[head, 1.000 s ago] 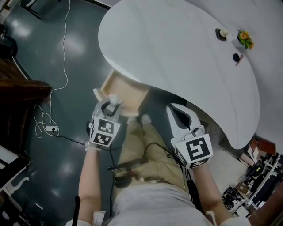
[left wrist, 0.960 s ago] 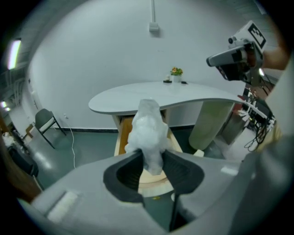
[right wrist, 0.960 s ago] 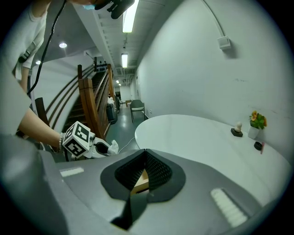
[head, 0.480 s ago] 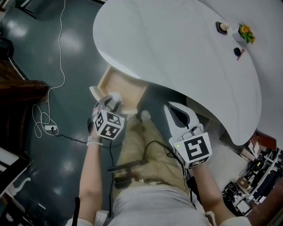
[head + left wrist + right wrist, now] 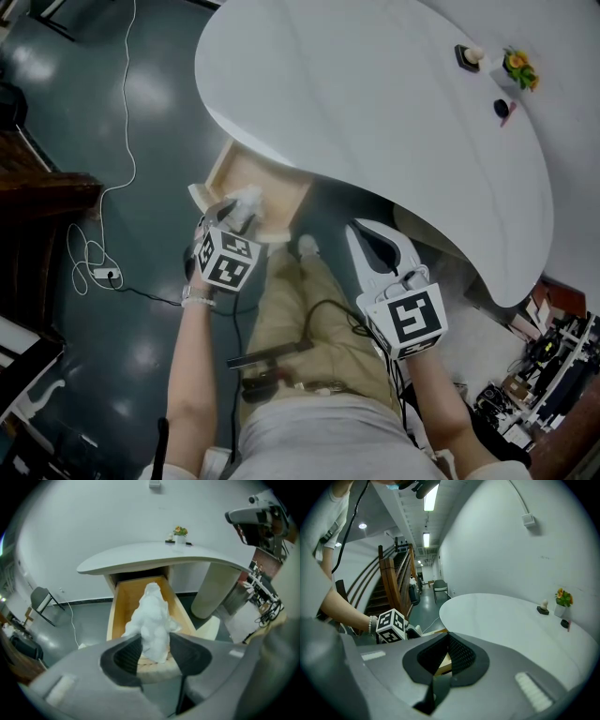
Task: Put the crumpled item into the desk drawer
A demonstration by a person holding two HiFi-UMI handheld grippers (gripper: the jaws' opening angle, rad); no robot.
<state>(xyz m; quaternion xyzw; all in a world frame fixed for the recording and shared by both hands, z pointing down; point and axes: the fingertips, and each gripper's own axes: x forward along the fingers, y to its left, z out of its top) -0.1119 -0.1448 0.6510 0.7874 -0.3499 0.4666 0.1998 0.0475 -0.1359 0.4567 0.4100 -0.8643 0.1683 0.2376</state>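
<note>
Showing L claw (image 5: 154,641) over the open drawer (image 5: 180,603), w/ the crumpled item (image 5: 152,616), a white paper-like ball, standing between its jaws. The jaws have just been opening and now stand wide. They do not seem to clamp the item, though its 9 o'clock flank may touch that jaw's ribbed face. R claw (image 5: 370,239) sits at 5 o'clock of head-view centre over the person's lap, jaws together, nothing in them, well apart from the drawer.

Risks (judged):
- The item hangs near the drawer's 6 o'clock end, just above the front rim. A drop from here may land on the rim and roll out to the floor (image 5: 141,94) or the lap.
- Ribbing may snag the light, soft item, so it could ride back out w/ the claw on withdrawal.
- A springy ball may rebound off the wood base, and the side walls look low.
- If the drawer is pushed shut w/ the item standing tall, it could catch under the bench (image 5: 375,112) edge.

Containers:
- Drawer: pale wood, pulled out from under the bench at 10 o'clock of head-view centre. Its base shows bare around the item and no other contents are seen. The 12 o'clock end lies under the bench, partly in shadow.
- Small flower pot (image 5: 517,82) at 2 o'clock on the bench holds a yellow-green sprig, w/ two or three small objects beside it, too small to identify.
</note>
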